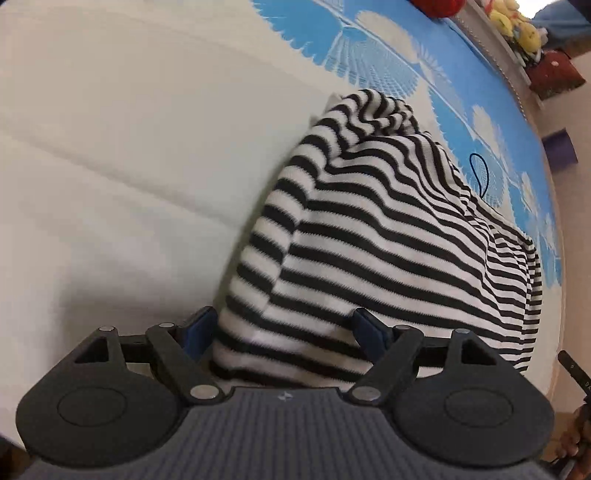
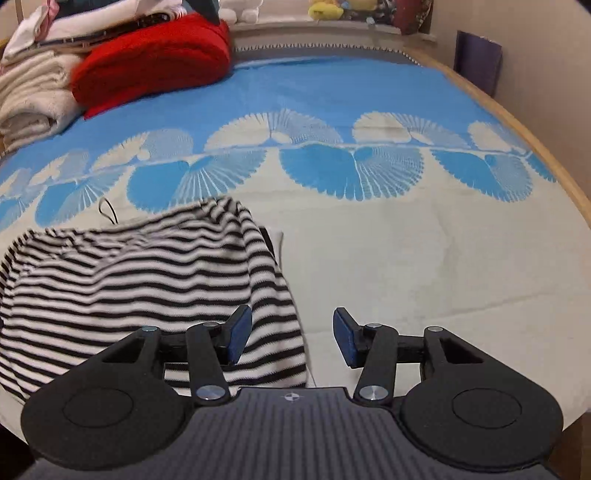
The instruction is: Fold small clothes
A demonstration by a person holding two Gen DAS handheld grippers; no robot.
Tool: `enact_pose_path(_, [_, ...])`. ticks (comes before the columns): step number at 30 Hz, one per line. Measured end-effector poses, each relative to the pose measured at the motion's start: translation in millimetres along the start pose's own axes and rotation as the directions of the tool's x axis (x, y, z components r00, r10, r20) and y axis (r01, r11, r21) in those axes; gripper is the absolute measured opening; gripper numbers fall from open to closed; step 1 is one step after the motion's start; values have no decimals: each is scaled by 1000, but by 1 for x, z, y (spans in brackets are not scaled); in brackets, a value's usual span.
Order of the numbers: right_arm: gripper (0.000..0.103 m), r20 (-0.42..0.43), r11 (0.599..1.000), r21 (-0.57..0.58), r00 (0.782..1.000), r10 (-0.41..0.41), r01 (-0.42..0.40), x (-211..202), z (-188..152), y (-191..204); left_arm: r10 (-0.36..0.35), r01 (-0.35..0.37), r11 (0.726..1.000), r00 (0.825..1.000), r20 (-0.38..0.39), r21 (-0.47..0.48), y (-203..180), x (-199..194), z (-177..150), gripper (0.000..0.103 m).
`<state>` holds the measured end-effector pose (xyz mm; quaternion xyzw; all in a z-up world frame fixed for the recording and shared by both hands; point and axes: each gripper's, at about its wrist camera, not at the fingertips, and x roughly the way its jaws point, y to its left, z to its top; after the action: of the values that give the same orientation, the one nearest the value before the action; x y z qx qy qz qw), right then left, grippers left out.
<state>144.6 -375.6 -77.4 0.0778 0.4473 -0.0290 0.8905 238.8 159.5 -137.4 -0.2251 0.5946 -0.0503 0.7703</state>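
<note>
Striped top (image 1: 388,240), black and white, lay bunched on the pale part of the bedspread (image 2: 424,258), and the left gripper (image 1: 284,332) stood spread wide over its near hem, the cloth bulging up between the blue pads without either pad pressing on it. In the left wrist view the garment rose from six o'clock toward one o'clock, ending in a crumpled end near the blue fan pattern. A thin dark cord loop (image 1: 480,173) lay on the bedspread just beside the top at about two o'clock. The right gripper (image 2: 291,339) hung with its jaws parted about halfway and nothing between them; its left pad sat in front of the top's right edge, its right pad over bare bedspread. In that view the top filled the area from seven to ten o'clock. Farther out, at eleven o'clock, a red knit (image 2: 155,59) was stacked beside cream towels (image 2: 33,96). Soft toys (image 2: 332,9) lined the far ledge at twelve o'clock.
</note>
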Motion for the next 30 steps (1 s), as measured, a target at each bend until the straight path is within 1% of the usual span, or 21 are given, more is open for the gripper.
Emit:
enact_pose_path(3, [51, 8, 1000, -10, 1000, -1, 1, 0, 0, 1, -52, 52, 999, 999, 10, 13, -3, 6, 3, 84])
enact_pose_path(6, [51, 9, 1000, -6, 1000, -3, 3, 2, 1, -5, -103, 102, 994, 994, 19, 50, -14, 14, 5, 82])
enact_pose_path(8, [51, 7, 1000, -4, 1000, -12, 12, 4, 2, -9, -131, 130, 988, 991, 12, 79, -25, 23, 7, 77])
enact_pose_path(10, [51, 8, 1000, 4, 1000, -19, 19, 4, 3, -12, -169, 169, 981, 986, -8, 91, -36, 32, 12, 50])
enact_pose_path(11, [51, 6, 1000, 8, 1000, -24, 24, 5, 3, -13, -178, 179, 980, 984, -19, 89, -41, 36, 12, 45])
enact_pose_path(13, [51, 0, 999, 18, 999, -34, 34, 6, 4, -15, -173, 175, 980, 985, -23, 97, -48, 42, 14, 34])
enact_pose_path(16, [51, 1, 999, 36, 999, -38, 38, 6, 5, -14, -179, 180, 977, 984, -14, 112, -50, 40, 16, 27])
enact_pose_path(18, [51, 4, 998, 42, 999, -39, 39, 7, 6, -11, -192, 190, 973, 981, 3, 130, -48, 30, 14, 25])
enact_pose_path(23, [51, 12, 998, 63, 999, -30, 29, 8, 8, 4, -242, 230, 962, 968, 69, 147, -44, 1, 9, 24])
enact_pose_path(24, [51, 16, 997, 71, 1000, -24, 23, 9, 9, 6, -238, 224, 963, 968, 82, 150, -43, -5, 7, 23])
enact_pose_path(27, [51, 26, 996, 92, 1000, -6, 3, 9, 13, 14, -193, 176, 975, 973, 123, 136, -39, -22, 4, 23])
enact_pose_path(28, [51, 32, 995, 96, 999, 0, -3, 8, 13, 18, -168, 151, 980, 976, 136, 128, -38, -29, 3, 23])
enact_pose_path(30, [51, 37, 995, 94, 999, 12, -16, 7, 13, 24, -98, 76, 988, 982, 161, 138, -39, -39, 1, 23])
